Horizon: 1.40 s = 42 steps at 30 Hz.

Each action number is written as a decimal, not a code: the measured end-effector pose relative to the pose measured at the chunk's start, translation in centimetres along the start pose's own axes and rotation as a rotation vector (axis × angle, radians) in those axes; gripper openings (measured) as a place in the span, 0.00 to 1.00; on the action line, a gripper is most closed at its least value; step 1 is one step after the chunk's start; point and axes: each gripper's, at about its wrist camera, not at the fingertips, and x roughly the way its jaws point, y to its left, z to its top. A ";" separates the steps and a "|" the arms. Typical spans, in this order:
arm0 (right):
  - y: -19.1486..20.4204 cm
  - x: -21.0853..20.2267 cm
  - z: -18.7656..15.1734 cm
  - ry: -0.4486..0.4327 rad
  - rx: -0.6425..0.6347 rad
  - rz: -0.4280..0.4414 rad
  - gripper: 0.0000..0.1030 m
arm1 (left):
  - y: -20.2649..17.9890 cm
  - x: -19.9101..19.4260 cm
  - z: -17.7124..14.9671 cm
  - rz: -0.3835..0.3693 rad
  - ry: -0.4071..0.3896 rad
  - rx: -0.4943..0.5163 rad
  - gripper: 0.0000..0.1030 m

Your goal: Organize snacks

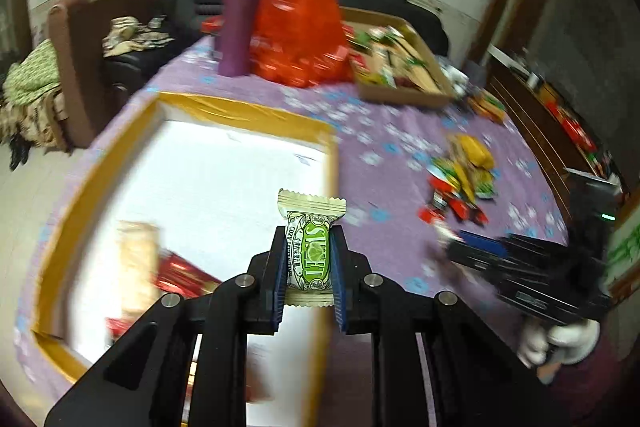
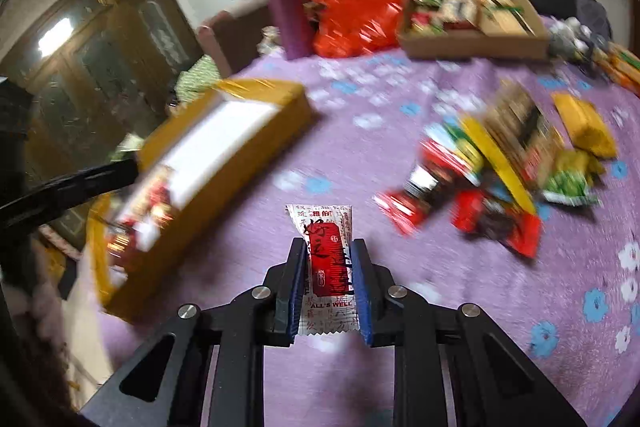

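Observation:
My left gripper [image 1: 309, 233] is shut on a cream and green snack packet [image 1: 310, 241], held above the right edge of a gold-rimmed white box [image 1: 240, 111]. A few red and cream snacks [image 1: 160, 275] lie in the box's near left corner. My right gripper [image 2: 329, 247] is shut on a red and white snack packet [image 2: 326, 259], held over the purple cloth between the gold box [image 2: 224, 123] and a pile of loose snacks [image 2: 492, 167]. The right gripper [image 1: 452, 247] also shows at the right of the left wrist view, and the pile [image 1: 460, 179] lies beyond it.
A purple bottle [image 1: 240, 15] and a red plastic bag [image 1: 300, 27] stand at the table's far side. A cardboard tray [image 1: 400, 95] of snacks sits to their right. More packets [image 2: 616, 63] lie at the far right edge. Sofas stand beyond the table.

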 end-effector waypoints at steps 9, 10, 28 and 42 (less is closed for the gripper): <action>10.8 4.1 5.3 0.051 -0.125 0.115 0.22 | 8.7 4.1 2.4 0.011 0.067 -0.215 0.16; 11.4 5.0 5.5 0.059 -0.133 0.108 0.22 | 9.2 4.4 2.4 0.019 0.072 -0.232 0.16; 10.0 4.6 5.3 0.012 -0.036 0.091 0.30 | 8.7 -0.9 0.3 -0.205 0.000 -0.351 0.25; -1.2 -27.6 5.1 -0.413 0.065 -0.159 0.32 | 3.8 -25.6 0.5 0.021 -0.354 -0.098 0.25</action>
